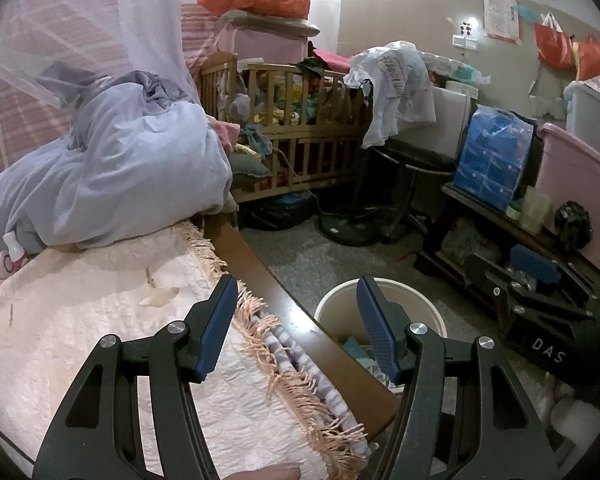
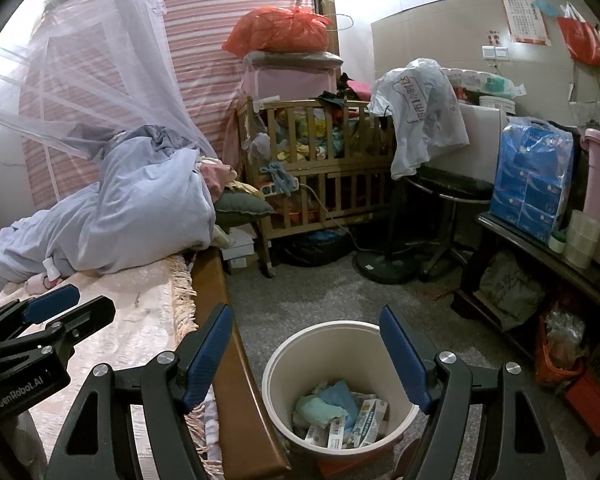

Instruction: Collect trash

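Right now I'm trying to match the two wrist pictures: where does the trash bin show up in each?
Left wrist: the trash bin sits low, right of centre, partly hidden behind the left gripper's right finger.
Right wrist: the bin is at bottom centre, fully open to view, paper trash inside.
Shared landmark: the wooden crib beyond it.

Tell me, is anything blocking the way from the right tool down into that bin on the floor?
Nothing visible does. The right tool is open and empty above the bin, whose mouth is uncovered, with boxes and wrappers already inside. The bed's wooden edge runs alongside it, not over it.
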Available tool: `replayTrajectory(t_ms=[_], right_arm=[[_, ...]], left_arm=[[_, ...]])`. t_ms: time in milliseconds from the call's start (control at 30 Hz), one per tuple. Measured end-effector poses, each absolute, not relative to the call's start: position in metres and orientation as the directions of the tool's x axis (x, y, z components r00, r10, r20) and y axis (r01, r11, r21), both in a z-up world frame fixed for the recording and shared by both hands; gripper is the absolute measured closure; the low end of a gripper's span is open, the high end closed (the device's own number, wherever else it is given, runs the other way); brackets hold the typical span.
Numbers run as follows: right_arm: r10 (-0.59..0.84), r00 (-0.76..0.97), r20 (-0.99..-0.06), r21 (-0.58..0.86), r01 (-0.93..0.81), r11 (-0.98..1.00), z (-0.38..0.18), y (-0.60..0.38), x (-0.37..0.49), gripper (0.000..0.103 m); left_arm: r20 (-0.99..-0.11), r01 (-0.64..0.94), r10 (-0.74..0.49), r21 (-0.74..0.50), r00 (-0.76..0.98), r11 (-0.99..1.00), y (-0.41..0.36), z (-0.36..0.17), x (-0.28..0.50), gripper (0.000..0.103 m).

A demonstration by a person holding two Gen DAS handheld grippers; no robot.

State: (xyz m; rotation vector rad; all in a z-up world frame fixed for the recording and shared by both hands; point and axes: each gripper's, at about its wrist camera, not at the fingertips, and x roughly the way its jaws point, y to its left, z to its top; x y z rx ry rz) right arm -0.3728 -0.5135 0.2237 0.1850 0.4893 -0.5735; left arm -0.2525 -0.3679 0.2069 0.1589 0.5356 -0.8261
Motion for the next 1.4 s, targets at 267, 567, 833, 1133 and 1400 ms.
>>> replayTrajectory(t_ms=[267,567,833,1133,1400], right_arm=[[-0.470,0.728,-0.500,0.037,0.560,0.828,0.226,-0.511,-0.370,0.029],[-0.469,0.725,-0.504,0.033,0.559,0.828,0.225,-0.511,-0.368,0.029],[-0.463,0.723,-0.513,0.030,0.554,0.832,0.219,-0.508,-0.363,0.028],[-0.460,0.721,-0.518,0.029,0.553,0.833,0.217,-0.508,-0.363,0.028],[-0.459,0.719,-0.522,0.030,0.553,0.833,0.216,-0.508,-0.362,0.028]], left_arm=[[-0.515,0.743,-0.662,-0.071,0.544,0.666,-0.367,0.206,-0.251,0.042],[-0.517,0.743,-0.662,-0.073,0.543,0.666,-0.368,0.207,-0.250,0.042],[-0.519,0.739,-0.660,-0.077,0.543,0.669,-0.368,0.206,-0.249,0.042],[-0.519,0.739,-0.660,-0.079,0.543,0.670,-0.367,0.205,-0.249,0.042],[-0.520,0.737,-0.659,-0.079,0.544,0.671,-0.367,0.205,-0.250,0.042]])
